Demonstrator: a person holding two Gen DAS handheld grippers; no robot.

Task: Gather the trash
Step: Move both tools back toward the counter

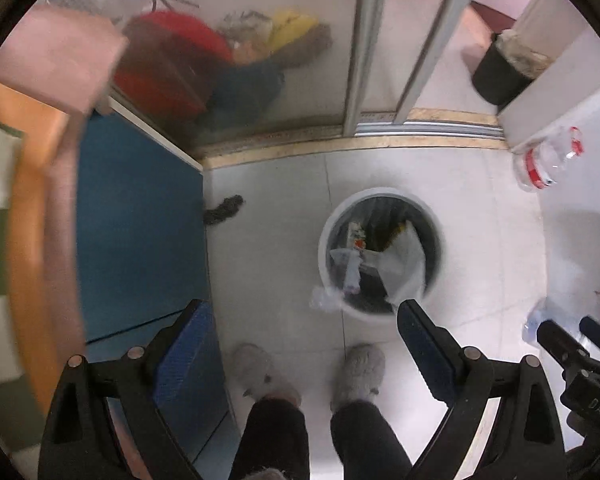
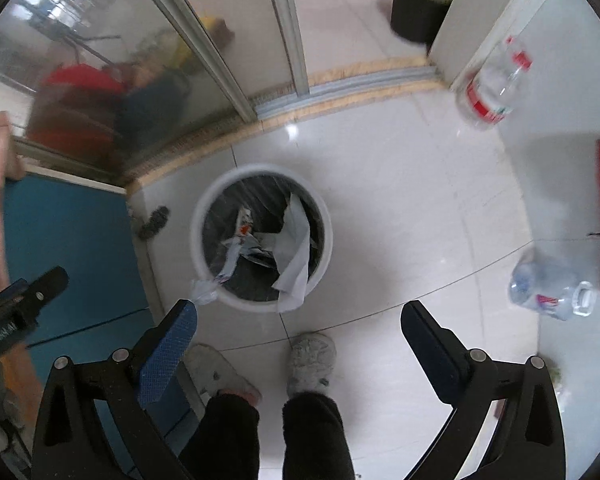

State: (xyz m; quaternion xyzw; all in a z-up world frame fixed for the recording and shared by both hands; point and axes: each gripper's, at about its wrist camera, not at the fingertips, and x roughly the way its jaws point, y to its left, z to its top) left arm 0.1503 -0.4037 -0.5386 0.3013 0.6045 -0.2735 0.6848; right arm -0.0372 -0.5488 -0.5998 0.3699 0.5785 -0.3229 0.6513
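Note:
A white round bin [image 1: 384, 193] [image 2: 260, 169] with a dark liner stands on the tiled floor far below both grippers. It holds white paper [image 1: 410, 256] [image 2: 296, 240], wrappers and crumpled plastic, and a clear plastic scrap [image 2: 204, 290] hangs over its near rim. My left gripper [image 1: 302, 312] points straight down, open, with nothing between its fingers. My right gripper [image 2: 299, 309] also points down, open and empty. On a white surface to the right lie a clear bottle with a red label [image 2: 492, 88] [image 1: 548, 160] and a second clear bottle [image 2: 552, 292].
A blue panel [image 1: 140, 220] and a wooden edge stand to the left. A sliding glass door [image 1: 260, 60] runs behind the bin, with a black bin [image 1: 500, 72] beyond it. A person's feet in grey slippers [image 2: 312, 360] stand near the bin. A dark fuzzy object [image 1: 224, 210] lies on the floor.

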